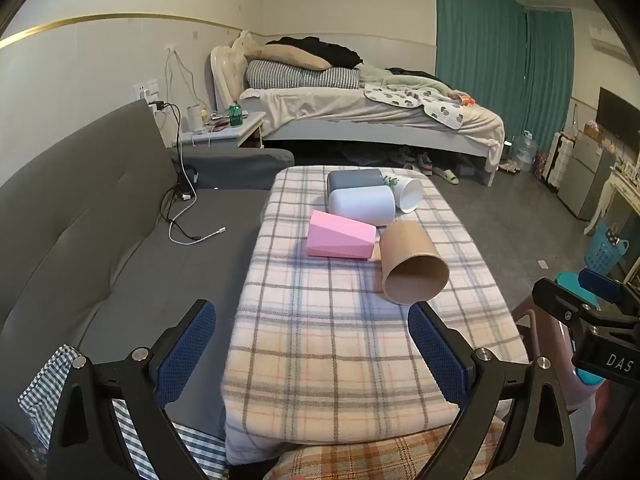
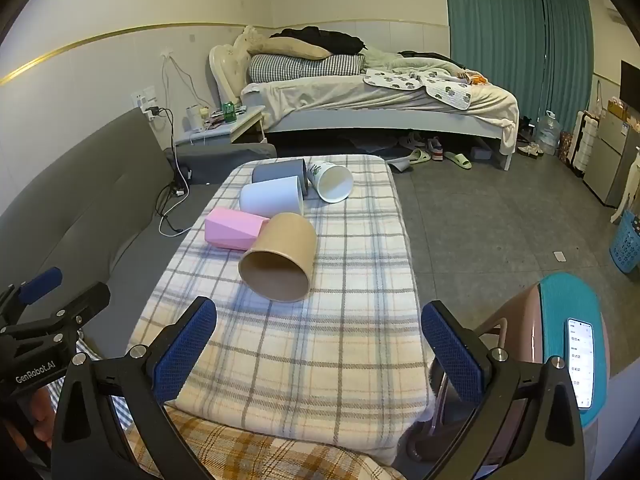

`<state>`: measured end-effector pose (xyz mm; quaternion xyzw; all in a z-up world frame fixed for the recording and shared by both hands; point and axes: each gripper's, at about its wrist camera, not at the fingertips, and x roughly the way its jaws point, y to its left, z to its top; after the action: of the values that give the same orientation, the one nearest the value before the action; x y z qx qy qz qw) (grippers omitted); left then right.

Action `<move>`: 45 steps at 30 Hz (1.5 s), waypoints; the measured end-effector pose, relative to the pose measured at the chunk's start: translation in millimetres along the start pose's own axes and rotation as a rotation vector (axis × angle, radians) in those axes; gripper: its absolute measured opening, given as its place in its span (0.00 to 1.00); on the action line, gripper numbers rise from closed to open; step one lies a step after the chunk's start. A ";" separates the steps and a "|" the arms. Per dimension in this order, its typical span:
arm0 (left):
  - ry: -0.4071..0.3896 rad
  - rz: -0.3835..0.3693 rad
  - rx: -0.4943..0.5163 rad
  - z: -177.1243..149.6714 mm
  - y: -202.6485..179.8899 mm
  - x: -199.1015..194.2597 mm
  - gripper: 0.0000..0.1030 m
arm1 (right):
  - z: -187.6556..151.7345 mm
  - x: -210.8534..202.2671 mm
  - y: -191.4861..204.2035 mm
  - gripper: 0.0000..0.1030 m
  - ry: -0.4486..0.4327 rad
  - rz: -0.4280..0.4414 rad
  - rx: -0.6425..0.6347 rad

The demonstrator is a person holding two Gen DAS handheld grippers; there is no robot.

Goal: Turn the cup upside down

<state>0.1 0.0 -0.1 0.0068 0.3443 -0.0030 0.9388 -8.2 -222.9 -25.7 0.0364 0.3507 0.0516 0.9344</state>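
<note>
Several cups lie on their sides on a plaid-covered table (image 1: pixel 340 340) (image 2: pixel 320 340). Nearest is a brown paper cup (image 1: pixel 408 264) (image 2: pixel 280 256), its mouth toward me. Behind it lie a pink faceted cup (image 1: pixel 340 236) (image 2: pixel 234 232), a white cup (image 1: pixel 362 204) (image 2: pixel 272 200), a grey cup (image 1: pixel 354 179) (image 2: pixel 278 170) and a white printed paper cup (image 1: pixel 406 192) (image 2: pixel 330 180). My left gripper (image 1: pixel 312 344) is open and empty, short of the brown cup. My right gripper (image 2: pixel 320 344) is open and empty, also short of it.
A grey sofa (image 1: pixel 100 220) (image 2: pixel 80 208) with cables runs along the table's left. A stool with a teal seat (image 2: pixel 568 320) holding a phone (image 2: pixel 580 360) stands right of the table. A bed (image 1: pixel 360 108) is at the back. Bare floor (image 2: pixel 500 220) lies to the right.
</note>
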 end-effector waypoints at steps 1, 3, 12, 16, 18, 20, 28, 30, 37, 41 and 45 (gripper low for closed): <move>0.001 0.000 -0.001 0.0 0.0 0.0 0.97 | -0.1 0.2 0.0 1.00 0.001 0.000 -0.001; 0.001 0.000 0.001 0.2 0.1 0.0 0.97 | -0.5 0.1 -0.1 1.00 0.001 0.000 -0.002; 0.000 -0.001 -0.004 0.3 0.9 -1.6 0.97 | -1.8 -2.6 -2.0 1.00 0.003 -0.001 0.002; 0.008 0.000 0.001 0.1 -0.4 0.2 0.97 | -2.1 3.4 0.4 1.00 0.007 0.000 0.002; 0.008 -0.001 0.001 0.2 -0.9 -0.2 0.97 | -1.7 3.1 0.3 1.00 0.009 0.000 0.002; 0.008 -0.002 0.002 -1.0 -1.5 0.1 0.97 | -1.6 3.1 0.6 1.00 0.009 0.002 0.002; 0.009 -0.004 -0.001 -4.6 -1.8 1.2 0.97 | -2.0 4.0 0.1 1.00 0.009 0.002 0.004; 0.010 -0.004 -0.001 -4.4 -1.6 1.3 0.97 | -2.2 4.0 0.2 1.00 0.009 0.002 0.002; 0.010 -0.005 -0.002 -4.1 -1.2 1.5 0.97 | -1.7 2.7 1.2 1.00 0.010 0.003 0.003; 0.011 -0.007 -0.003 -6.4 -2.5 6.5 0.97 | -1.5 2.2 1.2 1.00 0.010 0.003 0.002; 0.012 -0.006 -0.003 -8.1 -2.3 5.4 0.97 | -1.3 2.4 0.8 1.00 0.011 0.004 0.005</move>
<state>-1.0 -2.2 -9.8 0.0046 0.3497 -0.0055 0.9368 -7.4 -221.7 -28.1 0.0393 0.3557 0.0525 0.9323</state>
